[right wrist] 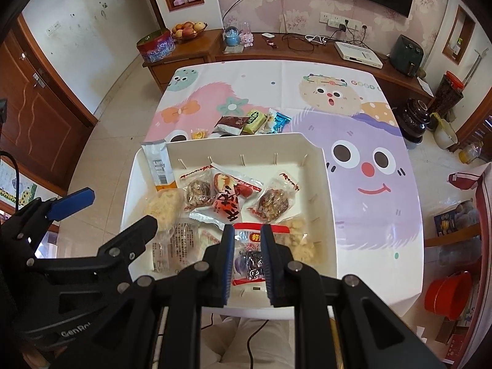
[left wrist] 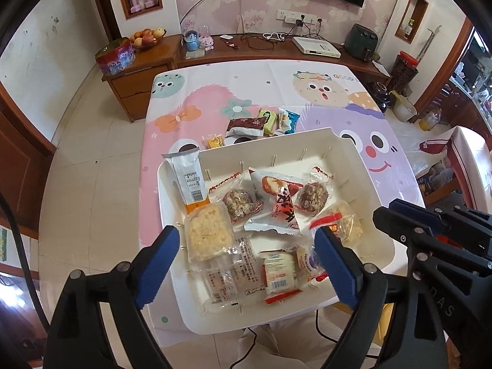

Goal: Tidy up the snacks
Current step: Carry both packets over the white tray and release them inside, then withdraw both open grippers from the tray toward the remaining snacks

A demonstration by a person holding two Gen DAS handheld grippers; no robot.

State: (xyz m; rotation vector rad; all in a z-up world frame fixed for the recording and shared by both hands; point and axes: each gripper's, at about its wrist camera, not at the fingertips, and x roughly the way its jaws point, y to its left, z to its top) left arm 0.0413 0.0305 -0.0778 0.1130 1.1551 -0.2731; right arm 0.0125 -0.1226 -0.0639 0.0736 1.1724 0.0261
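Note:
A white tray (left wrist: 344, 141) sits at the near edge of the table and holds several wrapped snacks. My left gripper (left wrist: 246, 240) is open and empty, hovering above the tray's near half over a rice cracker pack (left wrist: 209, 233). My right gripper (right wrist: 247, 236) has its jaws close around a red-topped clear snack packet (right wrist: 249, 258) over the tray (right wrist: 326, 184); it also shows at the right in the left wrist view (left wrist: 409, 218). Beyond the tray lie loose snacks: a brown pack (left wrist: 246, 126), a green pack (left wrist: 268, 120), a blue pack (left wrist: 289, 120) and a small yellow one (left wrist: 214, 141).
The table carries a cartoon tablecloth (left wrist: 384, 153). A wooden sideboard (left wrist: 276, 49) stands behind it with a fruit bowl (left wrist: 147, 37), a tin (left wrist: 115, 55) and cables. A red bucket (right wrist: 449, 295) sits on the floor at right.

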